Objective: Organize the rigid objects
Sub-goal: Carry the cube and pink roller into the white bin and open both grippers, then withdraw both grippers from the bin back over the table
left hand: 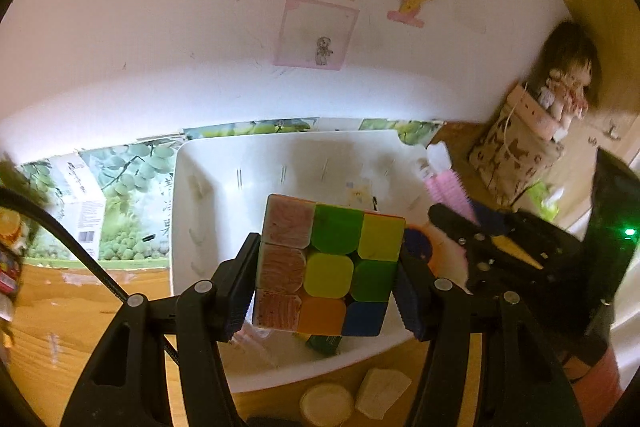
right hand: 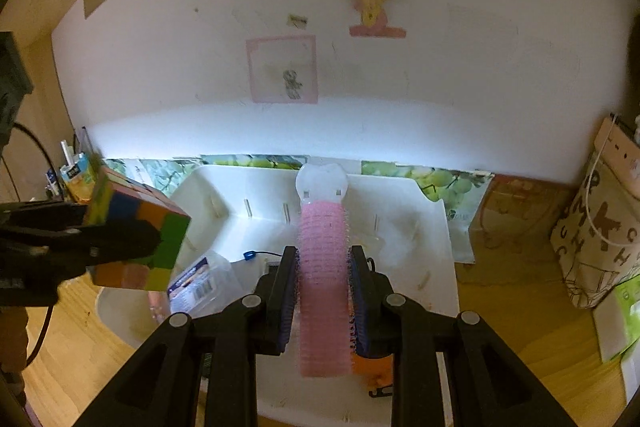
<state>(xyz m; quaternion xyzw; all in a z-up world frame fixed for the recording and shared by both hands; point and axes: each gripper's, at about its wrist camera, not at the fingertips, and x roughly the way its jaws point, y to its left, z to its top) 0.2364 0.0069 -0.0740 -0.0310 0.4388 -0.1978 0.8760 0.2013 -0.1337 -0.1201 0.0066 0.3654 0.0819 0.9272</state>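
Observation:
My left gripper (left hand: 326,281) is shut on a puzzle cube (left hand: 328,267) with orange, green, yellow and blue stickers, held above the near part of a white bin (left hand: 208,187). From the right wrist view the cube (right hand: 136,239) and the left gripper (right hand: 80,239) hang over the white bin's (right hand: 432,227) left edge. My right gripper (right hand: 323,291) is shut on a pink hair roller (right hand: 323,267) with a white tooth-shaped end, held over the bin's middle. In the left wrist view the pink roller (left hand: 448,187) and the right gripper (left hand: 500,247) sit at the bin's right side.
Inside the bin lie a clear plastic box with a blue label (right hand: 200,283), a thin cable and an orange piece (right hand: 372,367). A round disc (left hand: 326,405) and a pale wedge (left hand: 382,393) lie on the wooden desk. A patterned bag (left hand: 516,155) with a doll stands at right.

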